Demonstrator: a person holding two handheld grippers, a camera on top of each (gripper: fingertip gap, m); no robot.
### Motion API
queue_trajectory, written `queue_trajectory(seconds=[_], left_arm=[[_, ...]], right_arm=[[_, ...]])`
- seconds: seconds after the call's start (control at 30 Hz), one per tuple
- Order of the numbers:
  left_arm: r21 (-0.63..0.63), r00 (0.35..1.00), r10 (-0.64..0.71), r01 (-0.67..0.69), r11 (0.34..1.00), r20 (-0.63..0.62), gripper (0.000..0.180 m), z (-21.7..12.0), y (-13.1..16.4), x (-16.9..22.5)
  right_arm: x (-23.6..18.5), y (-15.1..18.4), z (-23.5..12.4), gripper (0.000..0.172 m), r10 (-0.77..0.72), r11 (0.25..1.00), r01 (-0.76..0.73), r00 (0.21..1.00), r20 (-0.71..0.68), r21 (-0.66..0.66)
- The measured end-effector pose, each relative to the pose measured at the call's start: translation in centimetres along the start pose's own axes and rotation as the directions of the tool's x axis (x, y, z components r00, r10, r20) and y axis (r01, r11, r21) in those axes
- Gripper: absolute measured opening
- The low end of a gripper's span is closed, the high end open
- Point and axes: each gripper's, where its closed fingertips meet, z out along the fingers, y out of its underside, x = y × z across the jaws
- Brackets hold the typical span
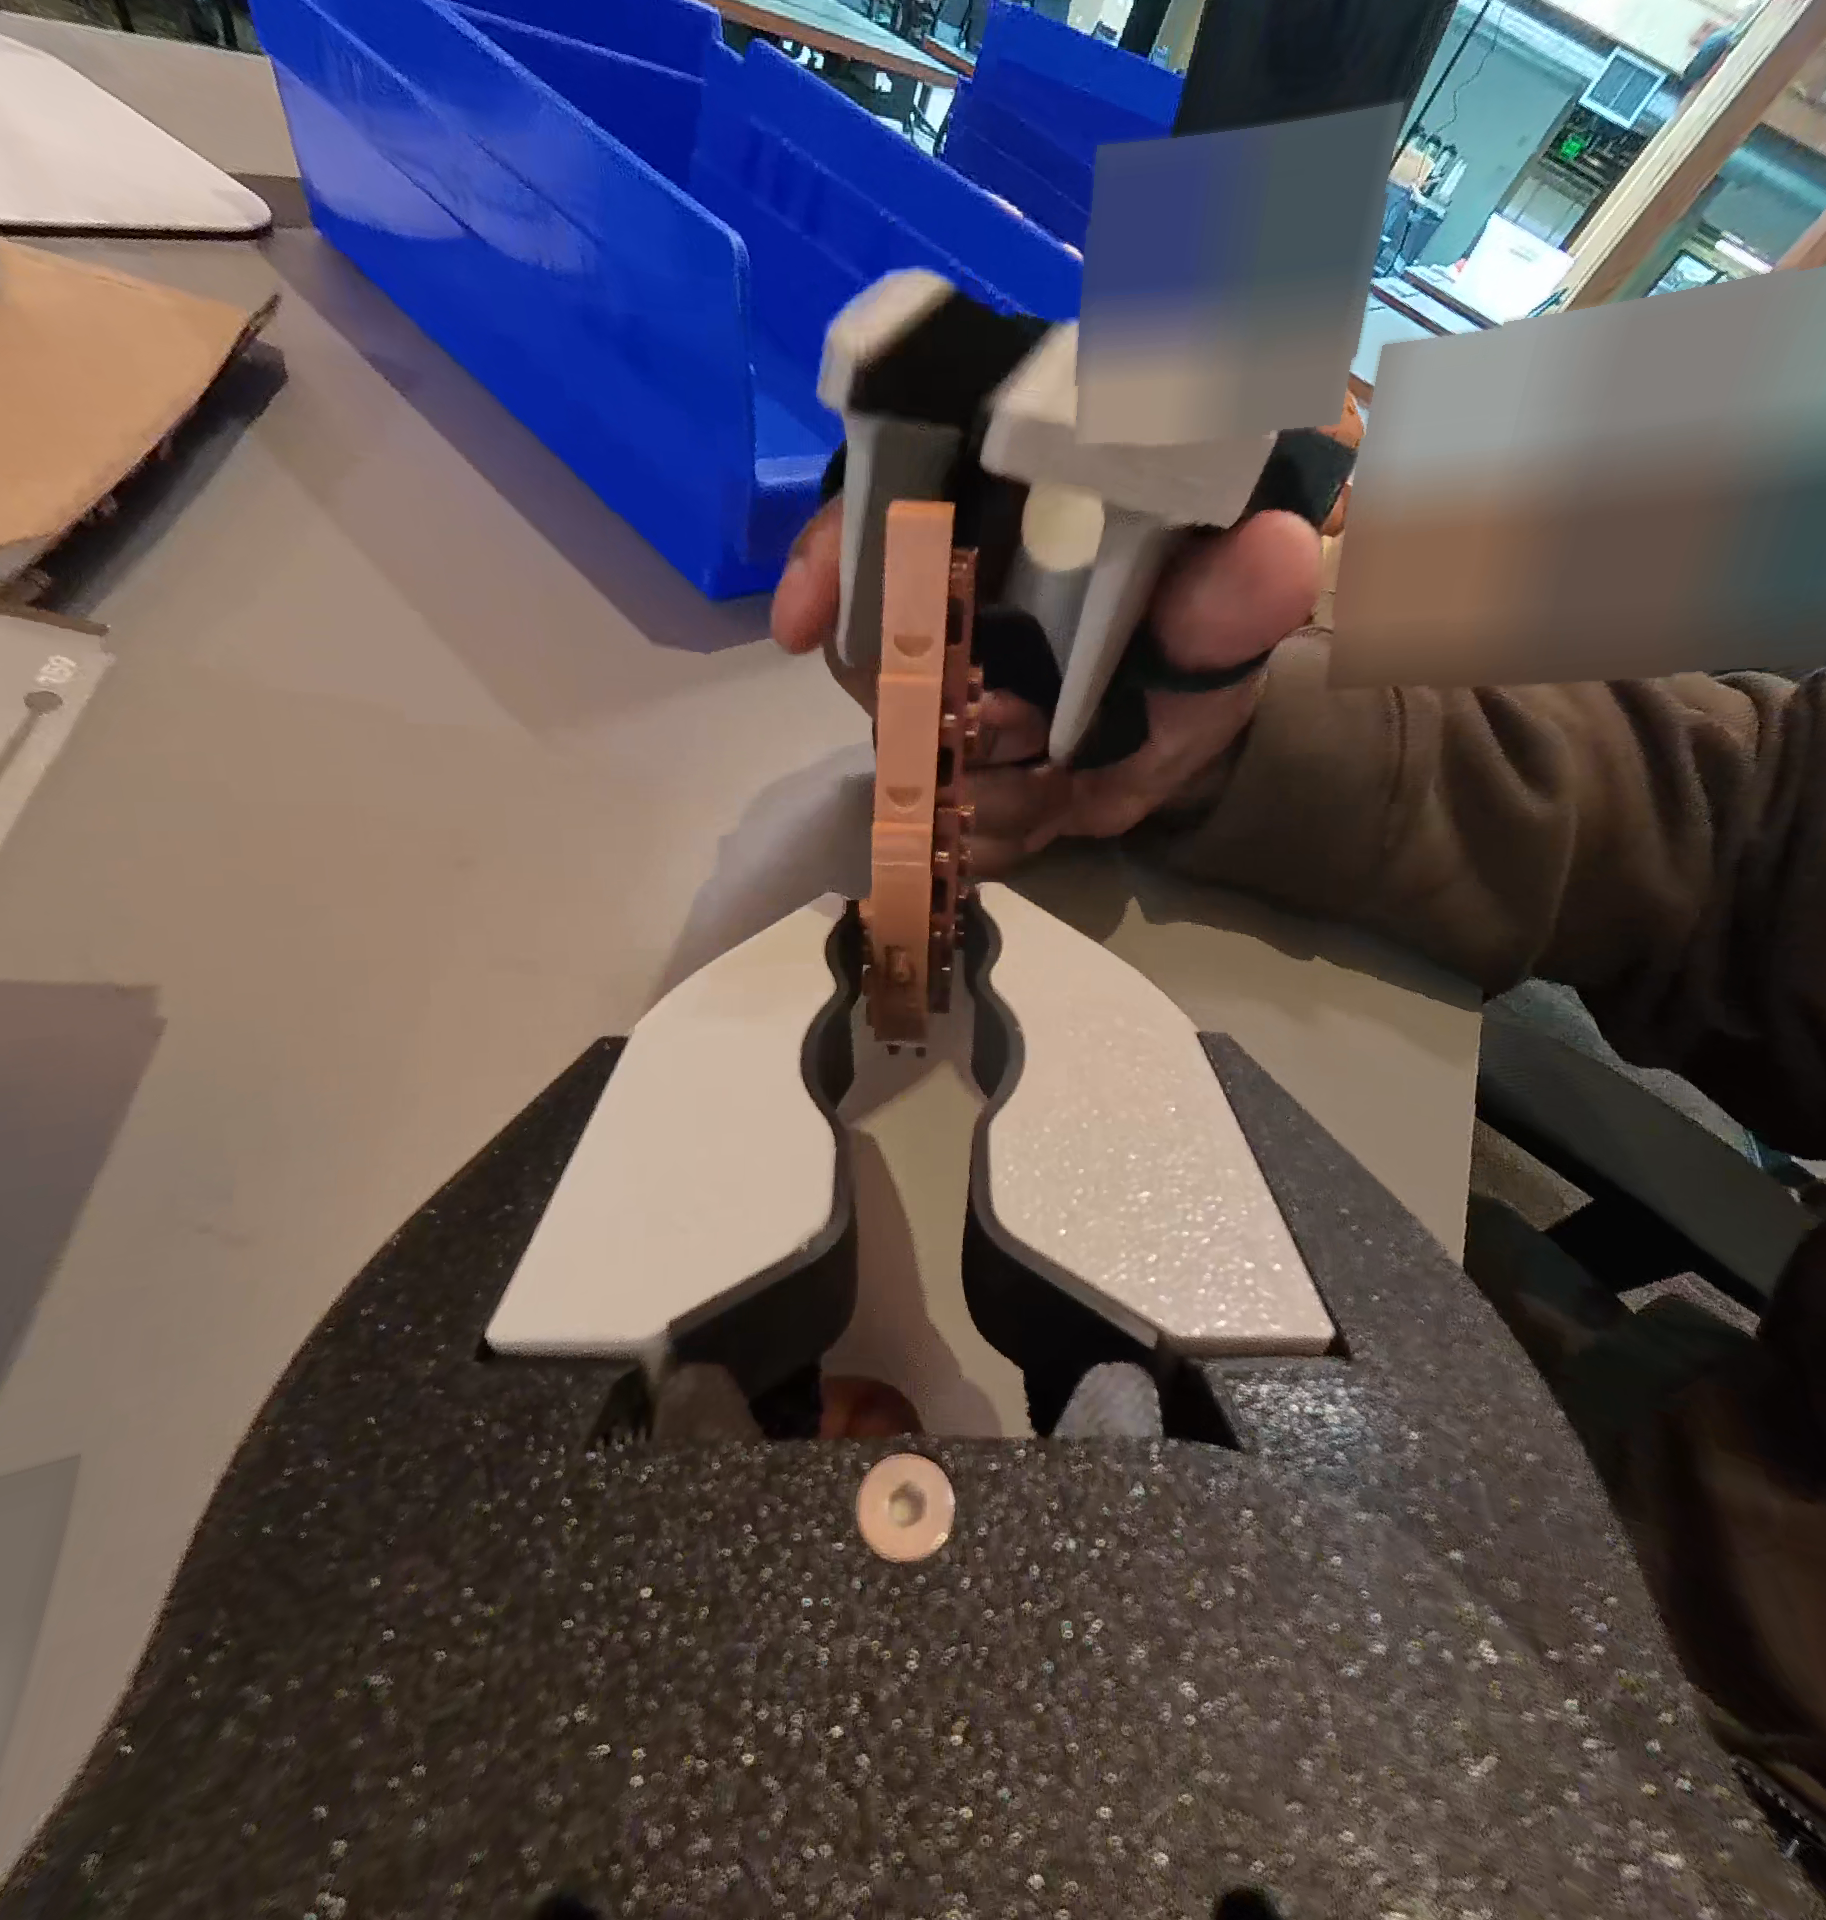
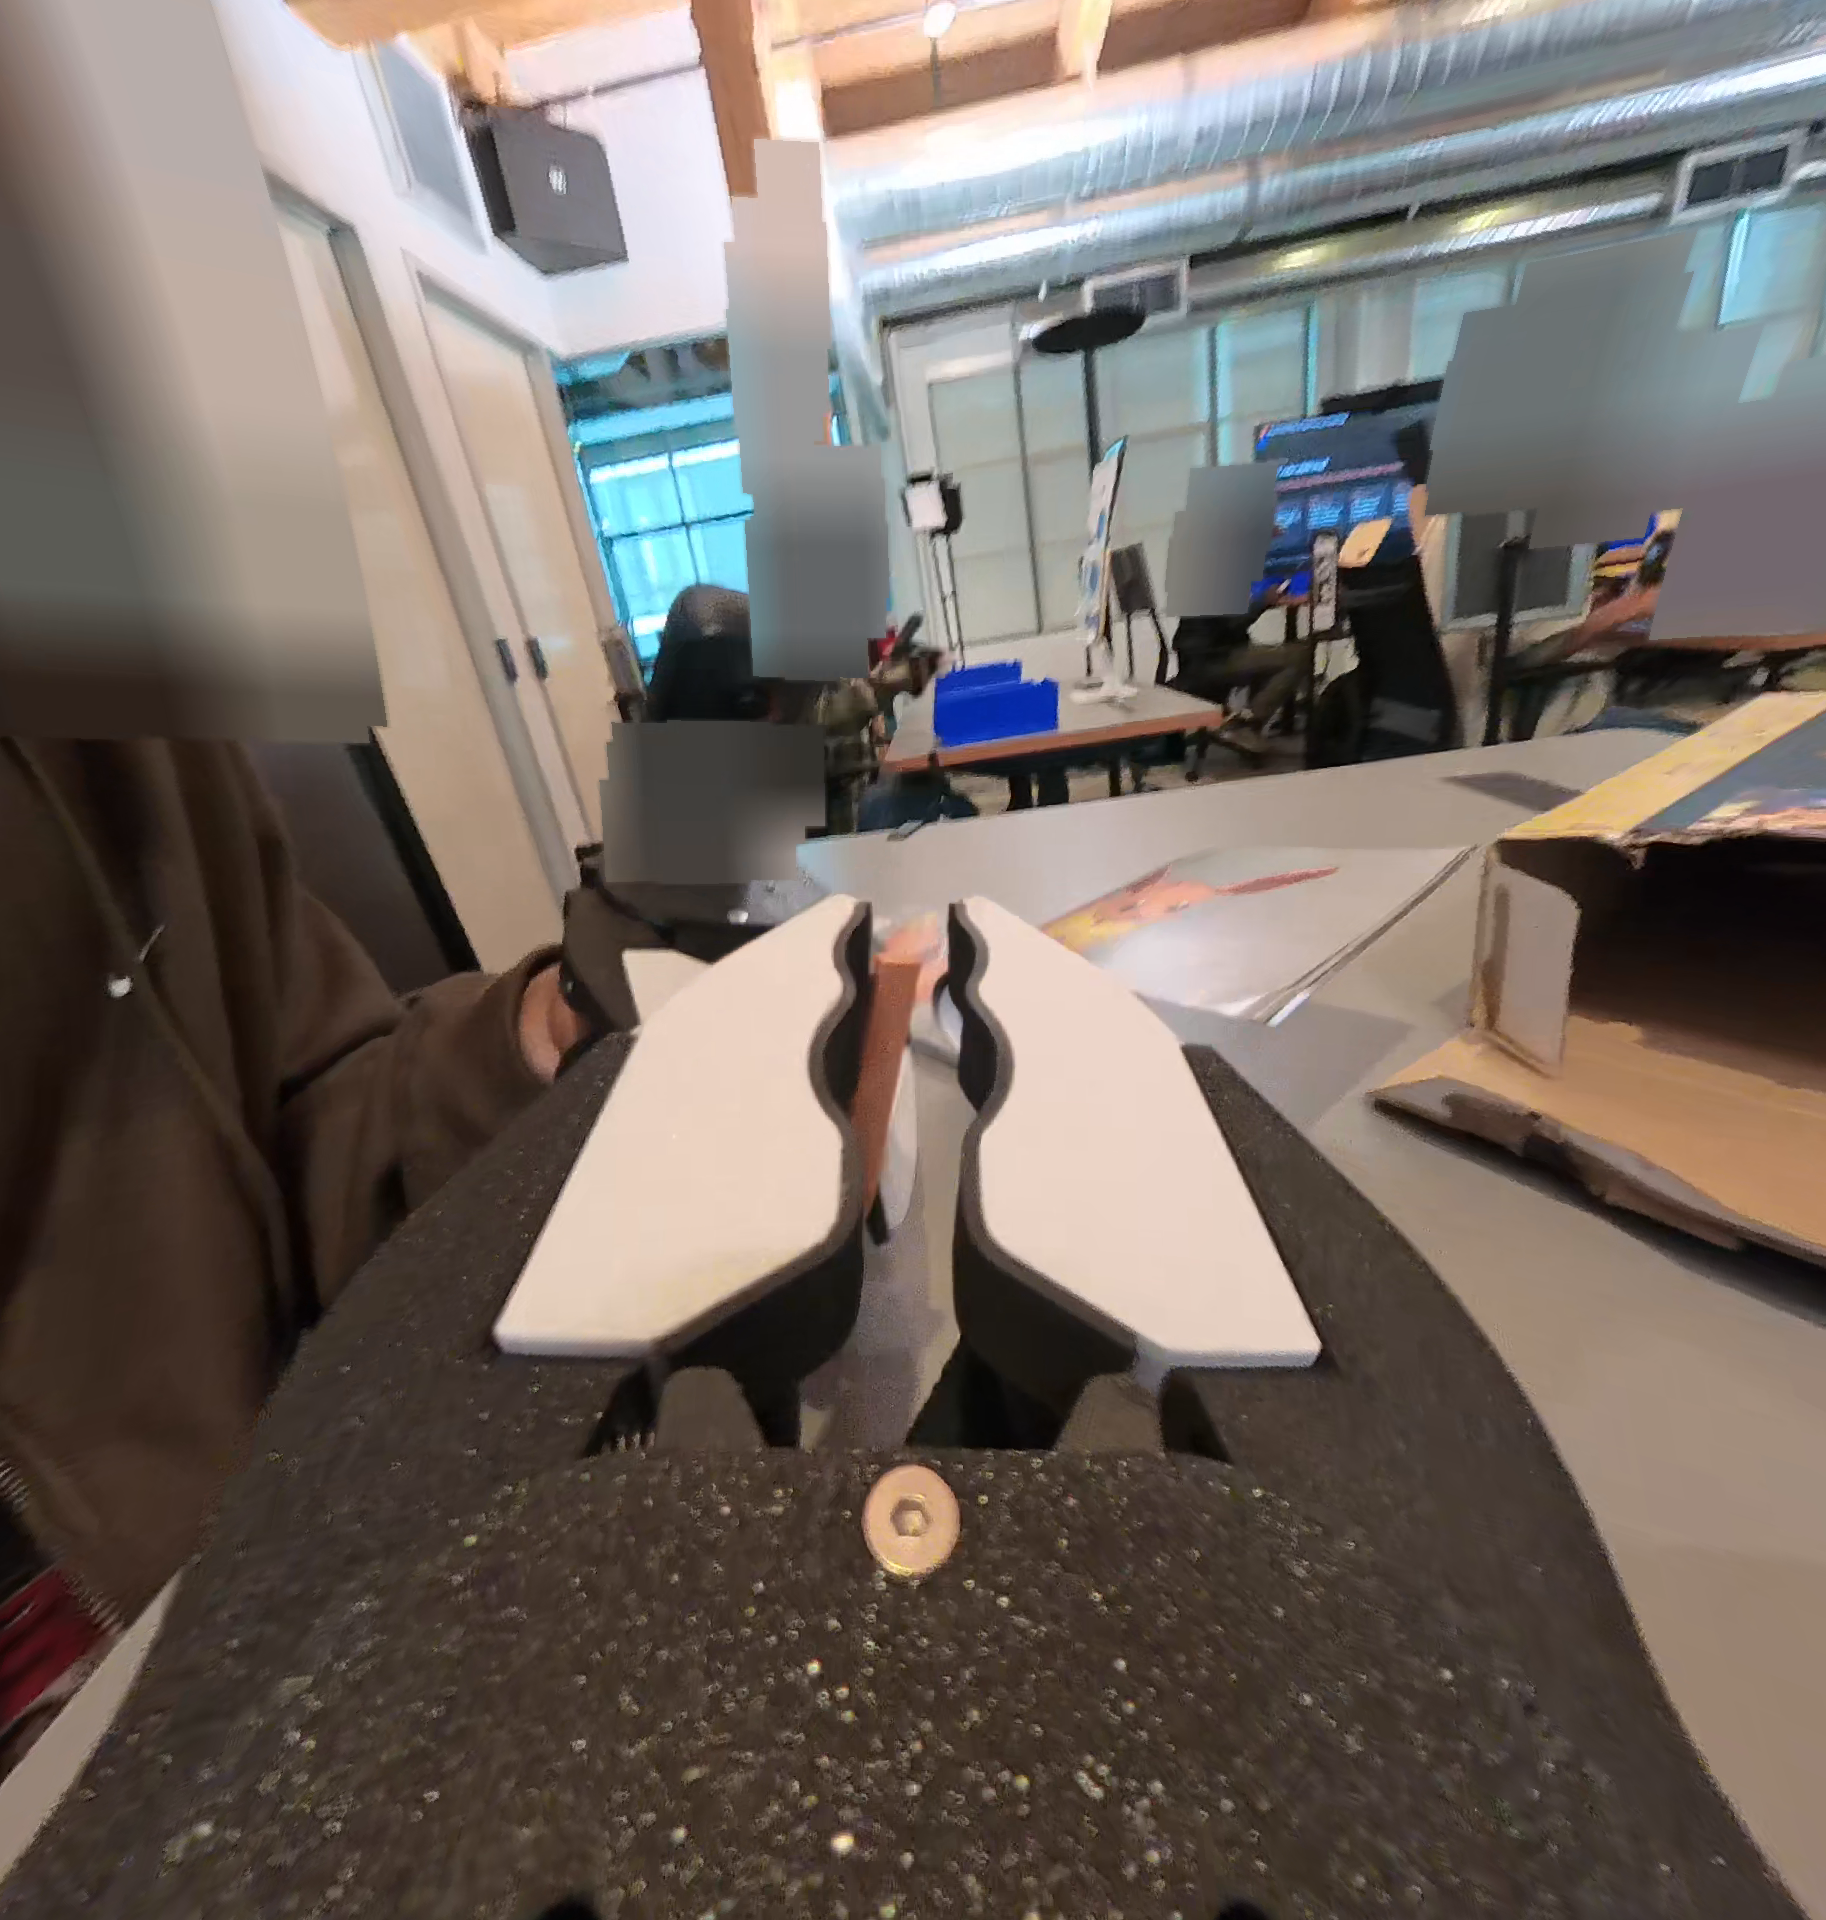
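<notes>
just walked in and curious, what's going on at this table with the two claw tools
A person in a brown hoodie holds a claw tool in each hand over a grey table. The left claw grips one end of a tan, chain-like plastic strip. The right claw reaches the strip's other end, though its grip isn't clear. Blue bins stand behind, an open cardboard box to one side.

A workshop: blue bins (image 1: 535,260), grey worktables (image 2: 1096,717), exposed ducts (image 2: 1304,135).
</notes>
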Motion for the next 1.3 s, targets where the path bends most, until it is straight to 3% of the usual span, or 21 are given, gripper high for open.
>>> queue_trajectory(seconds=[0.37, 1.0, 1.3], left_arm=[[-0.075, 0.993, 0.024, -0.033, 0.997, -0.115, 0.018, -0.5, 1.4, 1.7], [-0.186, 0.981, 0.028, -0.064, 0.980, -0.190, 0.019, 0.0, 2.8, 2.6], [-0.075, 0.984, 0.055, -0.069, 0.995, -0.169, 0.023, -0.5, 1.3, 2.4]], right_arm=[[-1.8, 2.3, -1.8, 0.011, 0.098, 0.976, -0.085, 0.994, 0.054, -0.202], [-3.2, 3.2, -1.6, 0.009, 0.212, 0.947, -0.177, 0.971, 0.107, -0.268], [-3.4, 4.4, -1.1, 0.007, 0.202, 0.926, -0.167, 0.977, 0.070, -0.339]])
